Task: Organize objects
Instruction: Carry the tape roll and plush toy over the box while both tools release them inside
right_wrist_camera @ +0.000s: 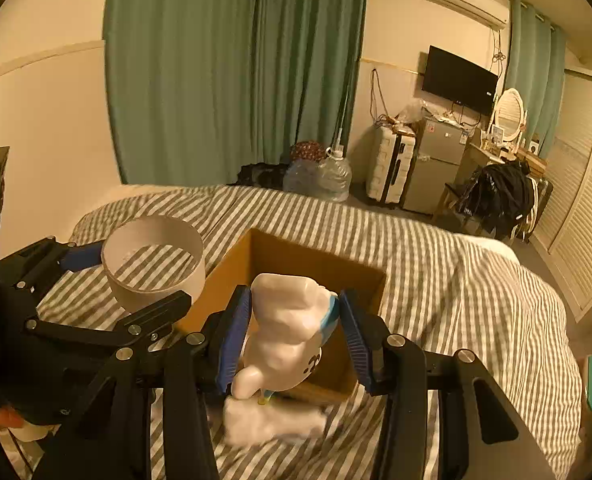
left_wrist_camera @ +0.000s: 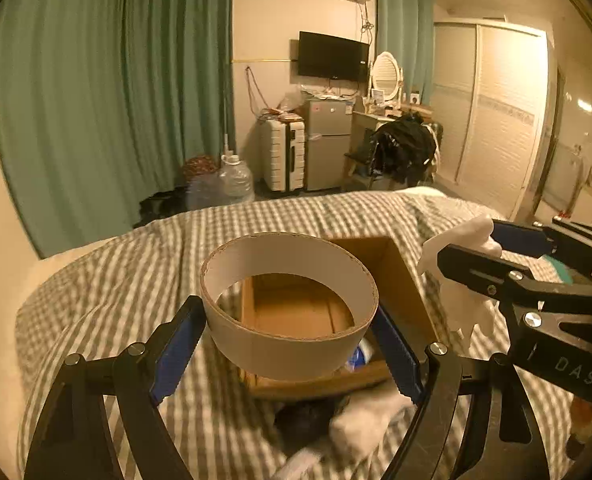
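Holding a wide cardboard ring (left_wrist_camera: 288, 312), the left tool (left_wrist_camera: 292, 344) has its two blue pads pressed on the ring's outer sides, left & right. The ring is open at top & bottom, so you can see thru it. In the left view it hangs over the near edge of a brown cardboard box (left_wrist_camera: 392, 276); in the right view it sits more to the left of the box (right_wrist_camera: 296, 256), so I can't tell how much is really over it. The box is open on top & rests on the bed w/ a gray & white striped blanket (left_wrist_camera: 108, 288).

The right tool (right_wrist_camera: 294, 332) is closed on a white plush toy (right_wrist_camera: 284, 320) w/ a blue bit on its side. The pads squeeze it from both sides. The toy hangs over the box's near part, not touching the blanket.

A white soft thing (right_wrist_camera: 272, 420) lies on the bed just in front of the box, blurry. Sth small w/ blue on it (left_wrist_camera: 360, 354) is inside the box near its front wall.
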Demonstrator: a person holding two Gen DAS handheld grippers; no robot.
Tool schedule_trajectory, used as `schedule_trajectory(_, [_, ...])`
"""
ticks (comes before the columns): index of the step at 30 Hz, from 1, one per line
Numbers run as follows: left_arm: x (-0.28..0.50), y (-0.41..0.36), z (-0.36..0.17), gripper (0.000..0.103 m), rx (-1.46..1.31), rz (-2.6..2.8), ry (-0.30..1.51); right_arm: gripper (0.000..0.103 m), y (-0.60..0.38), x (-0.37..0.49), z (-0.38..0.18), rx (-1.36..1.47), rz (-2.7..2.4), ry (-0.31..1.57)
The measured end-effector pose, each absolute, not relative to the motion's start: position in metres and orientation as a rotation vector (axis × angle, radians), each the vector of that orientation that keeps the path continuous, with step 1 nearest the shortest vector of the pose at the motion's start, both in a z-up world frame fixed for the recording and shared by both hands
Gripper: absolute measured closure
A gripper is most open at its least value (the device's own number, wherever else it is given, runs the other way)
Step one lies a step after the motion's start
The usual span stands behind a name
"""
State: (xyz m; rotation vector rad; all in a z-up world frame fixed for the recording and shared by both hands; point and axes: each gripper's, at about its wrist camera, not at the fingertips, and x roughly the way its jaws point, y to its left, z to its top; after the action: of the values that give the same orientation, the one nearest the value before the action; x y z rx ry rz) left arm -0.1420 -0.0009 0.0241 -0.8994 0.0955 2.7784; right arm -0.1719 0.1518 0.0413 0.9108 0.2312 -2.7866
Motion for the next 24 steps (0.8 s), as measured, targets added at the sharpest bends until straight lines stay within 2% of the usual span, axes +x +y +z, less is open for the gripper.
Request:
schedule_trajectory(5, [-0.19, 0.012, 0.014, 0.018, -0.869, 2.754, 0.161, 0.058, 0.164, -0.217, 0.036, 0.924, -2.8, 0.214])
schedule_trajectory(10, [-0.231, 0.029, -0.028, 0.018, -0.965, 2.708, 0.216, 0.058, 0.178, -0.269, 0.004, 1.016, -2.79, 0.175])
schedule_trajectory(16, [-0.25, 0.038, -0.072, 0.018, -1.038, 2.672, 0.278, 0.058, 0.192, -0.299, -0.052, 1.158, -2.738, 0.099])
schedule_trajectory(20, [-0.254, 0.036, -0.077, 0.016, -1.045, 2.649, 0.251, 0.057, 0.2, -0.306, -0.063, 1.175, -2.721, 0.043])
schedule_trajectory(21, [-0.254, 0.035, -0.075, 0.011, -1.043, 2.648, 0.237, 0.055, 0.204, -0.306, -0.06, 1.159, -2.721, 0.012])
schedule_trajectory(22, [-0.25, 0.034, -0.072, 0.004, -1.039, 2.648, 0.227, 0.042, 0.206, -0.304, -0.057, 1.143, -2.725, -0.007])
schedule_trajectory(24, [-0.245, 0.032, -0.064, 0.004, -1.016, 2.666, 0.212, 0.023, 0.21, -0.299, -0.044, 1.078, -2.777, -0.04])
